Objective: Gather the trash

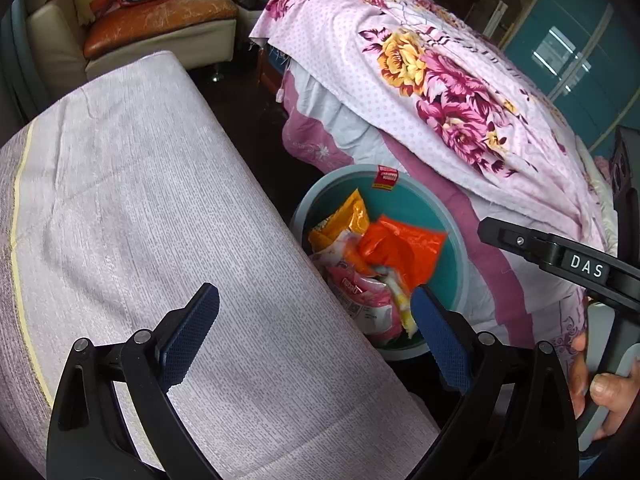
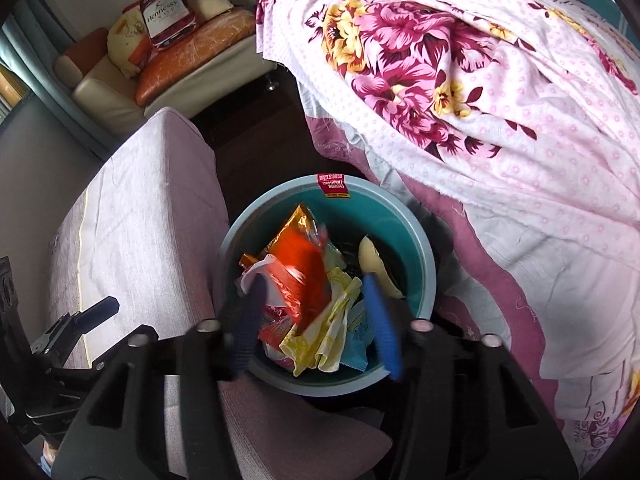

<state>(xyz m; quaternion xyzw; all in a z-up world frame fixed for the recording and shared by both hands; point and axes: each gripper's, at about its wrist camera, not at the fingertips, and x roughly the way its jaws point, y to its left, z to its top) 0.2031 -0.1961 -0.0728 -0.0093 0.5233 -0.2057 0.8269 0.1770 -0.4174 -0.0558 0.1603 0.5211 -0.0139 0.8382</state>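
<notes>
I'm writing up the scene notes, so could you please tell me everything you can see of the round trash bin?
The trash bin is round, with a grey-blue rim and a teal inner wall that looks like plastic. It stands upright on the dark floor, between the lilac-covered furniture and the draped floral bedding. A red label hangs over its far rim. It holds crumpled wrappers, an orange one on top.

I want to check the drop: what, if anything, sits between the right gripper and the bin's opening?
Nothing visible does. The right gripper hangs directly over the open bin, jaws apart, with only the orange wrapper and other trash already inside below.
</notes>
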